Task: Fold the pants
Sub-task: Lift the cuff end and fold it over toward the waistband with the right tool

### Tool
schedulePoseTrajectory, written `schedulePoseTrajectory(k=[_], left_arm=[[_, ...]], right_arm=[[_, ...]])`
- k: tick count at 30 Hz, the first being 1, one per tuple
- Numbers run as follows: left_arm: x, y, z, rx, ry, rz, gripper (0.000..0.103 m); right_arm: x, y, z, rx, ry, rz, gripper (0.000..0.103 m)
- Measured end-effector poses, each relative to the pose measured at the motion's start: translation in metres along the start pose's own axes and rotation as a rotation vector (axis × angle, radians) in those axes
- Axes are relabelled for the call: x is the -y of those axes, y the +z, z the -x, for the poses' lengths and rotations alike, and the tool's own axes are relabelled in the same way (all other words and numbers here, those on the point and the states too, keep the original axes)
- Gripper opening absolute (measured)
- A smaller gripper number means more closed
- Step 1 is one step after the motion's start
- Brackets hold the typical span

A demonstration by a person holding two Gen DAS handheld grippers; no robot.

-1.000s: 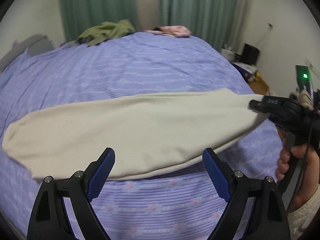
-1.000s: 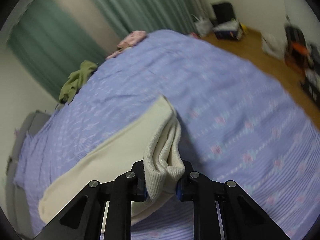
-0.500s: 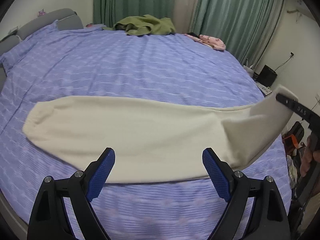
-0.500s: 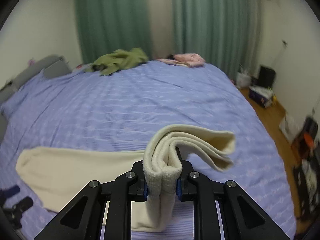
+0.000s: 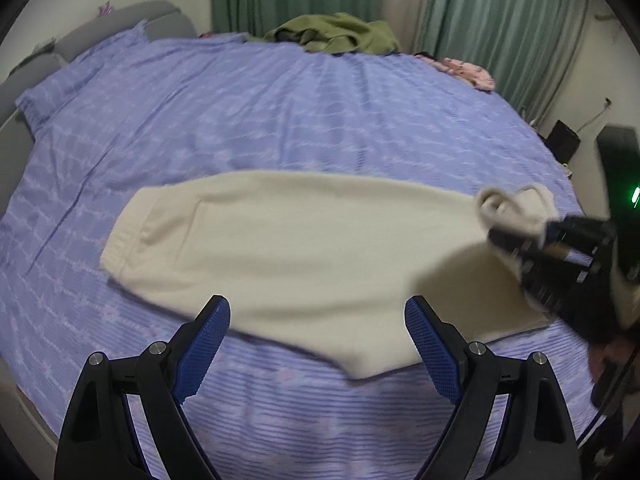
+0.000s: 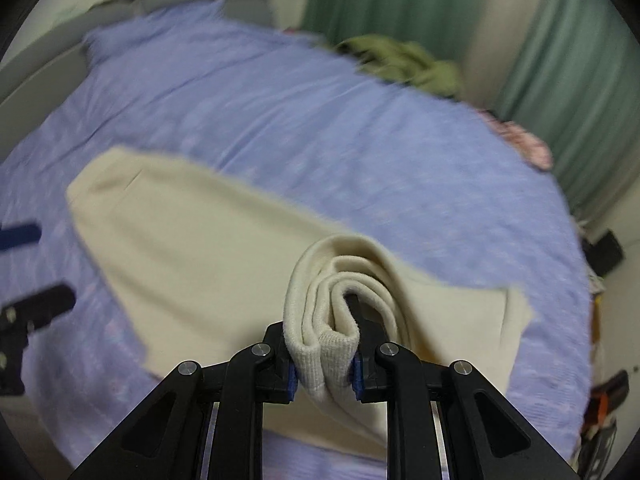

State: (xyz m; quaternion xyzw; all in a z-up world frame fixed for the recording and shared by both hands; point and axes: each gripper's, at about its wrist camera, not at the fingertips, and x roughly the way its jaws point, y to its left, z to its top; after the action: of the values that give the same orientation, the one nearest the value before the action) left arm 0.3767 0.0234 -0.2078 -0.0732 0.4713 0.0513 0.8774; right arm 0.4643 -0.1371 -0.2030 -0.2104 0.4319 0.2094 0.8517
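Cream pants (image 5: 288, 248) lie lengthwise across the purple bed, waistband at the left. My left gripper (image 5: 318, 344) is open and empty, hovering just above the pants' near edge. My right gripper (image 6: 323, 368) is shut on the bunched ribbed cuffs (image 6: 326, 344) of the pants and holds them lifted above the rest of the cream cloth (image 6: 192, 240). In the left wrist view the right gripper (image 5: 560, 264) is at the right, carrying the cuff end over the legs.
The purple patterned bedspread (image 5: 280, 112) covers the bed. A green garment (image 5: 340, 34) and a pink one (image 5: 468, 72) lie at the far edge by green curtains. A grey headboard (image 5: 120, 28) is at the far left. Floor clutter lies to the right.
My right gripper has carried the cuffs up and leftward over the legs, starting a fold. The left gripper's view has shifted; the pants now look shorter.
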Motion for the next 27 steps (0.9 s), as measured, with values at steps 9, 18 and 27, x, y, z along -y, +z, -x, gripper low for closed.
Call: schedulePoseTrajectory(k=[9, 18, 27], left_arm=[[-0.052, -0.015, -0.018, -0.047, 0.049, 0.025, 0.090], [-0.040, -0.006, -0.015, -0.011, 0.056, -0.114, 0.090], [0.076, 0.010, 0.007, 0.188, -0.213, -0.423, 0.090]], right_arm=[[-0.079, -0.020, -0.069, -0.203, 0.057, 0.100, 0.024], [-0.086, -0.019, -0.011, -0.088, 0.225, 0.052, 0.049], [0.069, -0.071, 0.062, 0.057, -0.029, -0.399, 0.064]])
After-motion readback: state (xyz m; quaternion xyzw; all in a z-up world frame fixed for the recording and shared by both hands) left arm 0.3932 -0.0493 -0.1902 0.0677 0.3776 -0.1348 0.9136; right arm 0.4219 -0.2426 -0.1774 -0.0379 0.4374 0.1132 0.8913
